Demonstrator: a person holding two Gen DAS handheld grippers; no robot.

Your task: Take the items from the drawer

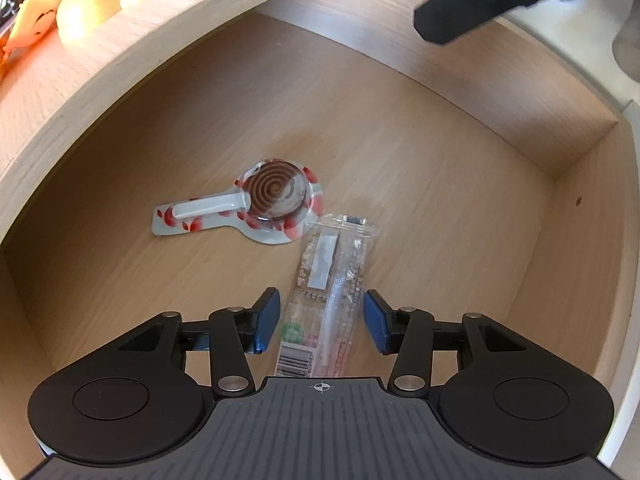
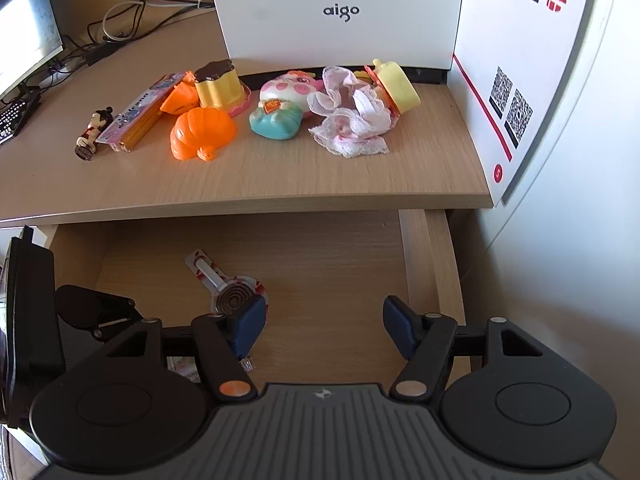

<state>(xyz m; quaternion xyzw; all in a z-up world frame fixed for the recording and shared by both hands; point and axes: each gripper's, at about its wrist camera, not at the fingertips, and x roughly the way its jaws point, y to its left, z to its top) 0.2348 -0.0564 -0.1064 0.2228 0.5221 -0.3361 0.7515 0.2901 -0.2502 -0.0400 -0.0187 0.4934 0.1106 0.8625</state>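
The open wooden drawer holds two items. A spiral lollipop in a red-and-white wrapper lies flat near the middle. A clear packet with a barcode lies beside it. My left gripper hangs open inside the drawer, its blue pads on either side of the packet without touching it. In the right wrist view my right gripper is open above the drawer, with nothing between its pads. The lollipop shows just behind its left pad. The other gripper's black finger crosses the top right of the left wrist view.
On the desk top above the drawer lie an orange croissant toy, a yellow pudding toy, a pink-and-teal plush, lacy pink cloth, a pencil pack and a small figurine. A white box stands behind; a monitor left.
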